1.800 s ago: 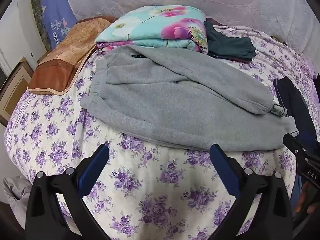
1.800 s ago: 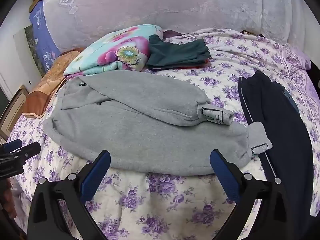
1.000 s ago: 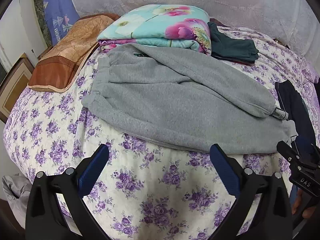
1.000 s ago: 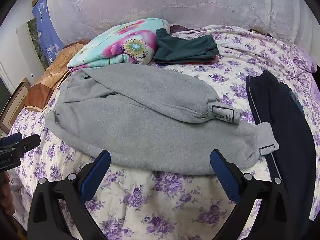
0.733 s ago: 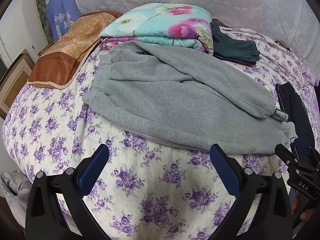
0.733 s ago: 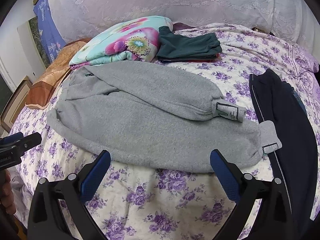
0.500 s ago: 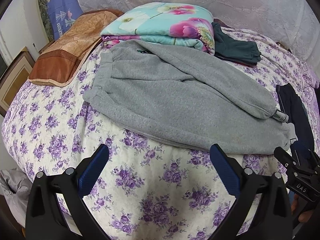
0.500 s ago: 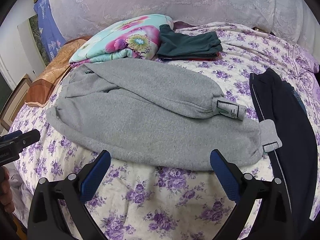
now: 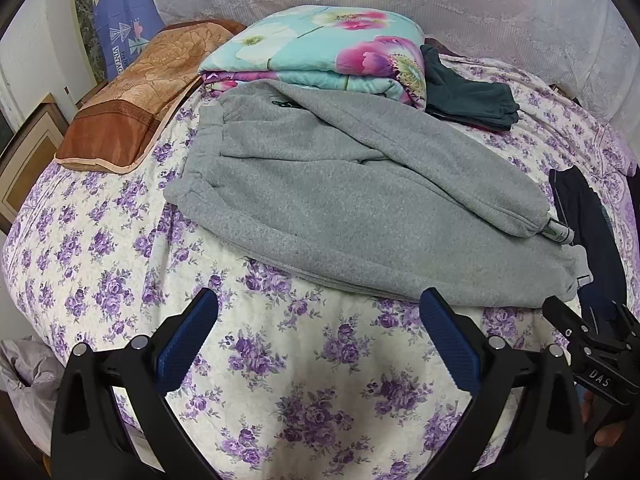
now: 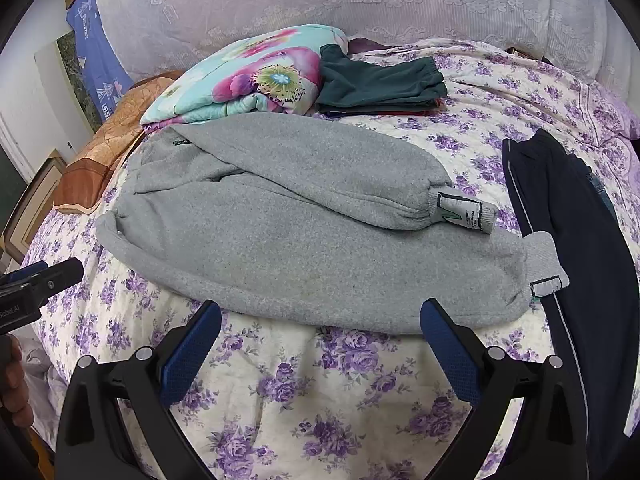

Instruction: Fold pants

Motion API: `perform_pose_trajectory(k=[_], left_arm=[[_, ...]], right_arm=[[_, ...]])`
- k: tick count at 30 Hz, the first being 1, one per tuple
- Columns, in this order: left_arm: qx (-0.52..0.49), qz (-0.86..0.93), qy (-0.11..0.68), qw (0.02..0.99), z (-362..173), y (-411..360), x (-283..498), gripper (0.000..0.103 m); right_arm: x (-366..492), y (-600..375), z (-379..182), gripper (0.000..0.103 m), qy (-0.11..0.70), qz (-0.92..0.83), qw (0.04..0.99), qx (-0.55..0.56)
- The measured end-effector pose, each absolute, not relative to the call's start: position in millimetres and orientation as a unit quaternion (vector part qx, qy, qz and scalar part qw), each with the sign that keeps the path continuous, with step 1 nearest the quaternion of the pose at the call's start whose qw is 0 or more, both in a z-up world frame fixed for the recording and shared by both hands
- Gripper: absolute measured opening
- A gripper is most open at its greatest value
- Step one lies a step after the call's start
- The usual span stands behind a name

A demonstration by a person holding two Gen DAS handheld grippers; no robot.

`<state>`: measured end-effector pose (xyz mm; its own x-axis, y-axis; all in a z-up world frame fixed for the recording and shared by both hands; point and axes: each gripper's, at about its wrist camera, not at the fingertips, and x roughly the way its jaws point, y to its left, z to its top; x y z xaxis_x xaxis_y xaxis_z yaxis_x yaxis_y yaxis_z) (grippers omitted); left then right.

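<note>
The grey pants (image 10: 304, 232) lie across the frame's middle on the bed (image 10: 320, 380), 1 leg already over the other; the crosswise folds remain. The left gripper (image 9: 318, 334) and right gripper (image 10: 320, 338) hover wide open, holding nothing

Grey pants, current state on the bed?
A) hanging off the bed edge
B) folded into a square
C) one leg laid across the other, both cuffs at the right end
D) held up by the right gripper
C: the grey pants lie flat on the bed, upper leg crossing the lower, cuffs side by side at the right; both grippers open, short of the cloth.
</note>
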<state>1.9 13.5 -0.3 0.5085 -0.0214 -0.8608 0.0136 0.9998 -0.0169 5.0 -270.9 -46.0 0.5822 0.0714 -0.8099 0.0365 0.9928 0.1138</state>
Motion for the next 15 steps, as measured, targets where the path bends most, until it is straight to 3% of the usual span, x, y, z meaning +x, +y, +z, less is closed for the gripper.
perform_pose_trajectory(k=[15], left_arm=[[-0.005, -0.009, 0.499, 0.867, -3.6, 13.1, 0.3, 0.098]], right_arm=[[4.9, -268.9, -48.3, 0.1, 0.459, 0.014, 0.886, 0.059]])
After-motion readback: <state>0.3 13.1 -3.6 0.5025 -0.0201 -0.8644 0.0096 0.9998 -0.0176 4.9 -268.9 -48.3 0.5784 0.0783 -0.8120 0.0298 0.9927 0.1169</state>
